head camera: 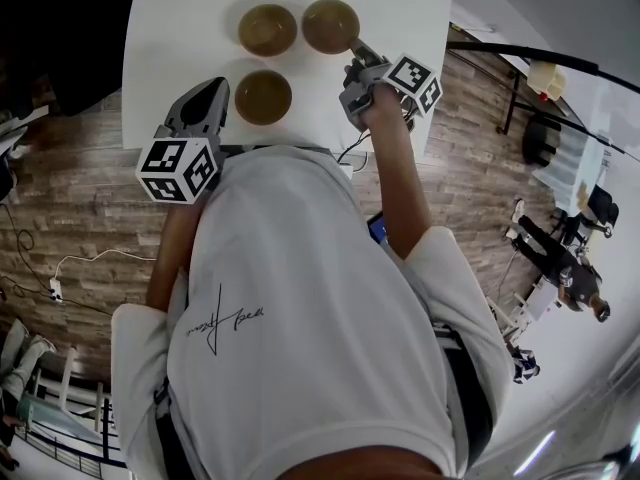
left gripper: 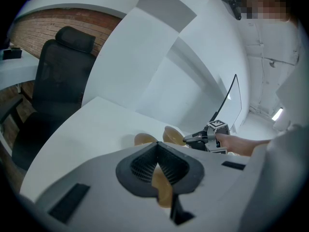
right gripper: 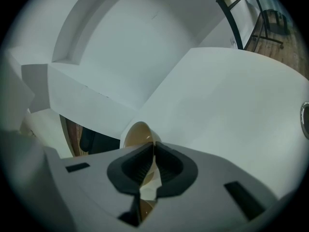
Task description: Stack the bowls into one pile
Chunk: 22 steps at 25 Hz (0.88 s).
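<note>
Looking down from the head view, I see three brown bowls apart from one another on the white desk, none stacked. The near bowl sits close to the desk's front edge. The far left bowl and the far right bowl stand side by side behind it.

My left tongs lie at the near bowl's left rim. In the left gripper view these tongs are clenched, tips together, and the brown wall of the near bowl fills the slit between the pads. Beyond the tips I see the far left bowl, the far right bowl and, further right, the right tongs.

My right tongs reach the near right rim of the far right bowl. In the right gripper view they are closed on that rim, and the far right bowl rises just past the tips.

A black office chair stands beside the desk on the wooden floor.
</note>
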Tool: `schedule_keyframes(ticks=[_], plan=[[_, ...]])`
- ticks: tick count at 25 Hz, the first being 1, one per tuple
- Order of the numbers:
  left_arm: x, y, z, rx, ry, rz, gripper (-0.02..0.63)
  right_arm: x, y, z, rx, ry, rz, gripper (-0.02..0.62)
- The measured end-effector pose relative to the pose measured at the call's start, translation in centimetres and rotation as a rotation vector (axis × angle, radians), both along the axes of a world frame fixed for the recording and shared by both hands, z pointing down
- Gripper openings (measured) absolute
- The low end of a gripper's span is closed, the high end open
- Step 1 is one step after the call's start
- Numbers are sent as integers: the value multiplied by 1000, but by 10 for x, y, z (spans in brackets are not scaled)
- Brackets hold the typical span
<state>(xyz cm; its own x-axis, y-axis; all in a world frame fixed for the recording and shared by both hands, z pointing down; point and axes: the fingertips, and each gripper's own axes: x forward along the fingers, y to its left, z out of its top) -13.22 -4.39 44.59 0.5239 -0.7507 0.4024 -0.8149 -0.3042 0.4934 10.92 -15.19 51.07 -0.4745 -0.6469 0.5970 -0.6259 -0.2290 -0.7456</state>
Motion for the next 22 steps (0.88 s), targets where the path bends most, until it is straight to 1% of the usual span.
schedule_keyframes(ticks=[5,18,22], plan=[[2,1,-1,3,-4,-6,8,-3,0,-2,0,-11,-14,23],[-9,7,0,-2,12,-42,8,-26,-3,-8,7,-26,-65,23],[-18,10,1,-5,13,-53,8,-39,-3,-7,5,-31,-75,23]])
